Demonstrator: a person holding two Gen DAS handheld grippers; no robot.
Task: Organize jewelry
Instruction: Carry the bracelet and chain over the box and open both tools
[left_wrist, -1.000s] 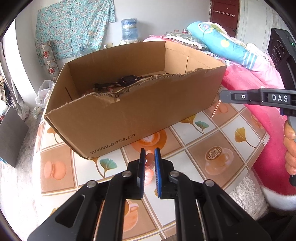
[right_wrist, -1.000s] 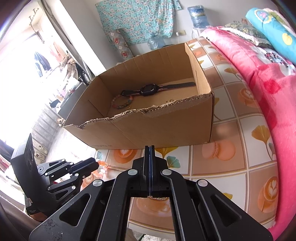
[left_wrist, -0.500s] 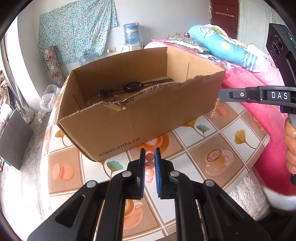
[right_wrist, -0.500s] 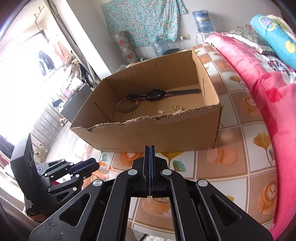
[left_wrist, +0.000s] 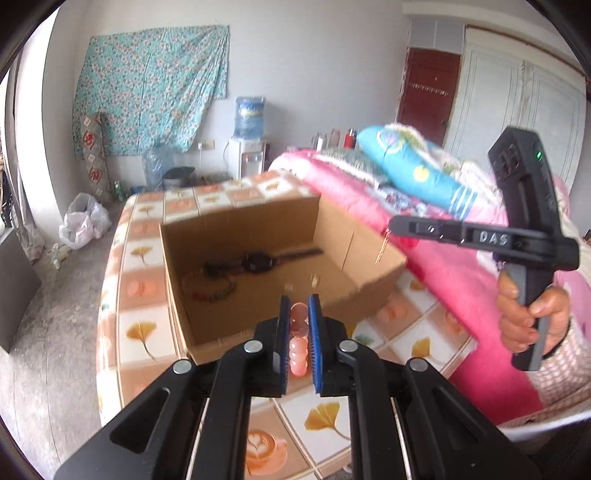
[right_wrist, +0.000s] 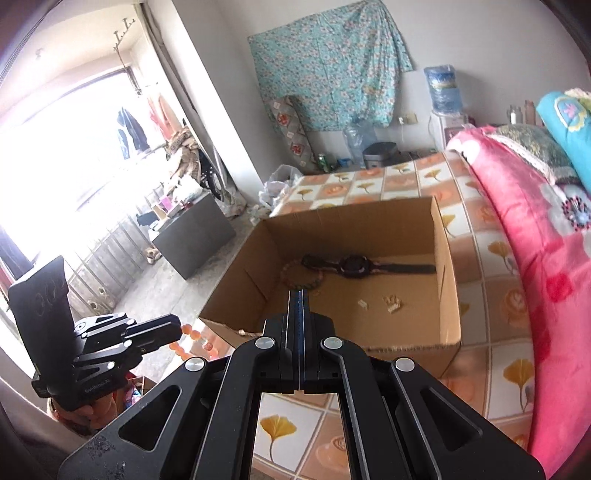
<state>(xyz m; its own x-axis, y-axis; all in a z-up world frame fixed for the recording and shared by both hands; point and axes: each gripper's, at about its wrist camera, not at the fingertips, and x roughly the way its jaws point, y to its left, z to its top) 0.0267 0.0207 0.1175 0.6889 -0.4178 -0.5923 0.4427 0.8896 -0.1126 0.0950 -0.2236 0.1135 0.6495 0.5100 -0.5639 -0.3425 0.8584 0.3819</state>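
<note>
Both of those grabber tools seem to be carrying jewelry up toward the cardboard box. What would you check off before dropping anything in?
1. Pink bead bracelet clamped in the left gripper: ok.
2. Thin gold chain pinched by the shut right gripper: ok, it dangles from the tip.
3. Cardboard box open on top: ok.
4. Bare floor left in the box beside the black watch and the multicolour bead bracelet: ok.
5. Left gripper over the opening: not ok, at the near wall.
6. Chain over the opening: cannot tell.

Both wrist views look steeply down from above, near; share cardboard box (left_wrist: 258, 266) (right_wrist: 354, 280) interior.
</note>
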